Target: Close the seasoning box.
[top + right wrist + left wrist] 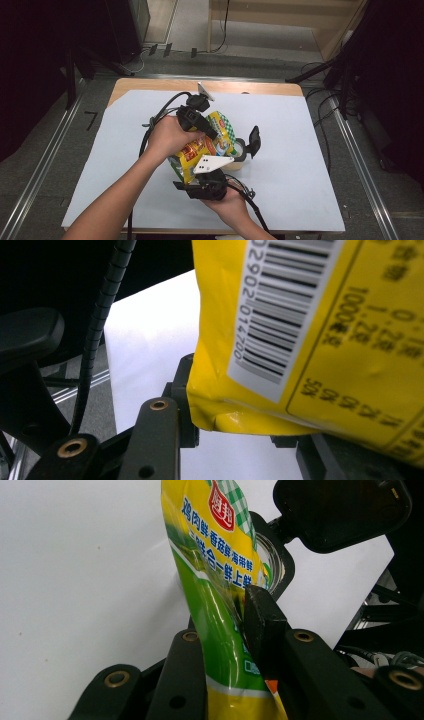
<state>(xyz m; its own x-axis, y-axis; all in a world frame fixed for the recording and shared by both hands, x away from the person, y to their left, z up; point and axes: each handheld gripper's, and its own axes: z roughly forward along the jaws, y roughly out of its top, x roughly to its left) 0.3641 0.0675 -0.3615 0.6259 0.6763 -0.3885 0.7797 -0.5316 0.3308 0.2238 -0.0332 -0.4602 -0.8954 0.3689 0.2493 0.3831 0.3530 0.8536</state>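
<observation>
Yellow-and-green printed foil forms the seasoning pouch held above the middle of the white-covered tabletop, between both grippers. The left gripper has its jaws clamped on the pouch's side edge, with a small clear jar and its open black flip lid just beyond. The right gripper has its jaws closed on the pouch's lower corner, beside the barcode.
</observation>
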